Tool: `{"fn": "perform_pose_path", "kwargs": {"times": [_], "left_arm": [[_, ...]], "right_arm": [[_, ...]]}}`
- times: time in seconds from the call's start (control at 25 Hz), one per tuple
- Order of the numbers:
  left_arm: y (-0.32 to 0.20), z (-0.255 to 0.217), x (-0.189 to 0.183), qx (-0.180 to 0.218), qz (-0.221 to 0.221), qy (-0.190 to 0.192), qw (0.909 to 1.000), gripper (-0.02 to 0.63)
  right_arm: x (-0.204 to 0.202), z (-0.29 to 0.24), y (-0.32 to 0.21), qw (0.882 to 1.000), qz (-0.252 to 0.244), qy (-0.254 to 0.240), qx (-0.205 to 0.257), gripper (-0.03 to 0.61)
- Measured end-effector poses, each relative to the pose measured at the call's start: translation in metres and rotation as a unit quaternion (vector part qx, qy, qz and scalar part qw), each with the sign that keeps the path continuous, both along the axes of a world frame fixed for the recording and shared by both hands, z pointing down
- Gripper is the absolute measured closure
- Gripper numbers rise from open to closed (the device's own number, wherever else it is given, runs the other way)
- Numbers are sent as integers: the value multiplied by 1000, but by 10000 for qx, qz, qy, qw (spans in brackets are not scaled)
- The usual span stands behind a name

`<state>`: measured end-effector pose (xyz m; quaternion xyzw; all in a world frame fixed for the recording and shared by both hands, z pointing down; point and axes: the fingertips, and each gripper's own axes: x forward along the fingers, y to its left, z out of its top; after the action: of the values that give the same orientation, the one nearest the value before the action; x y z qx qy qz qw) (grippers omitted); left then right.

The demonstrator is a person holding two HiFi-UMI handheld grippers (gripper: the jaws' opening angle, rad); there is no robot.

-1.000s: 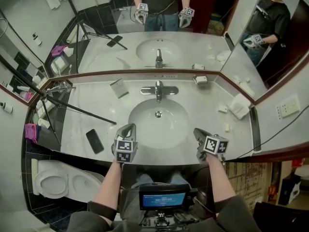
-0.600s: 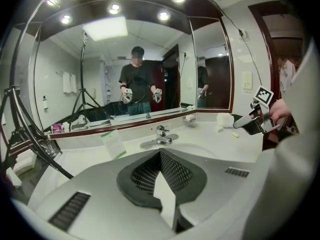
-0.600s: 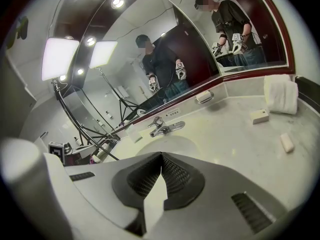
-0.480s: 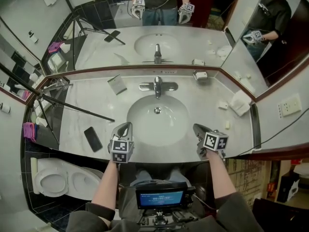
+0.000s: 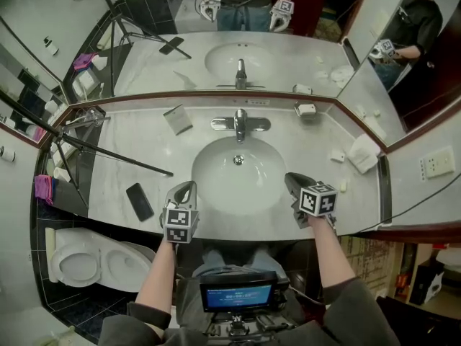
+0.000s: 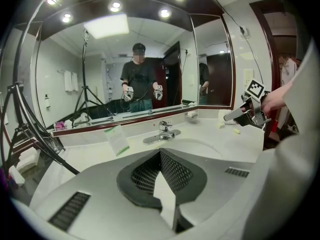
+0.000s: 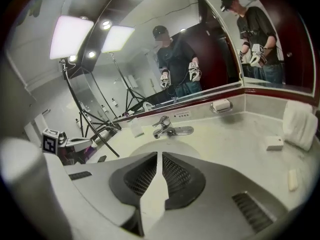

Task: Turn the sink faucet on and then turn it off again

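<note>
**Reaching for the faucet — nothing touched yet**

The right gripper (image 7: 160, 160) is just parting its jaws. A thin slit shows between the pads, and nothing is in it. The left gripper (image 6: 161, 156) has its jaws pressed together and is likewise empty. Both hover over the near edge of the counter (image 5: 130, 157), one at each side of the sink basin (image 5: 209, 173). They are well apart from the faucet (image 5: 240, 125), which stands at the basin's far rim with its lever (image 7: 161, 121) on top. No water shows at the spout, so the first step — turning it on — looks not yet begun. The next move likely calls for the right gripper to reach across the basin and catch the lever to lift it. Straddling it may need a wider opening.
</note>
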<state>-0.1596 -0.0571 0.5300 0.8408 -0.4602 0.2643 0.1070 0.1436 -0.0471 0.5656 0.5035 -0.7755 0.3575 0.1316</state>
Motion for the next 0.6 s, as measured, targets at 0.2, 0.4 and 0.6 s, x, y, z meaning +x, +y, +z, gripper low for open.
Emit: {"fn": "perform_pose_path", "kwargs": {"times": [0.2, 0.4, 0.6], "left_arm": [[-1, 2, -7, -22, -74, 10, 10000, 612], [-4, 5, -15, -29, -152, 37, 9999, 612], [-3, 9, -23, -83, -206, 24, 9998, 612]], "right_arm": [[-20, 4, -21, 9946, -665, 781, 131, 479], [-40, 10, -40, 9816, -1229, 1428, 301, 451], [-53, 10, -57, 9776, -1418, 1520, 342, 433]]}}
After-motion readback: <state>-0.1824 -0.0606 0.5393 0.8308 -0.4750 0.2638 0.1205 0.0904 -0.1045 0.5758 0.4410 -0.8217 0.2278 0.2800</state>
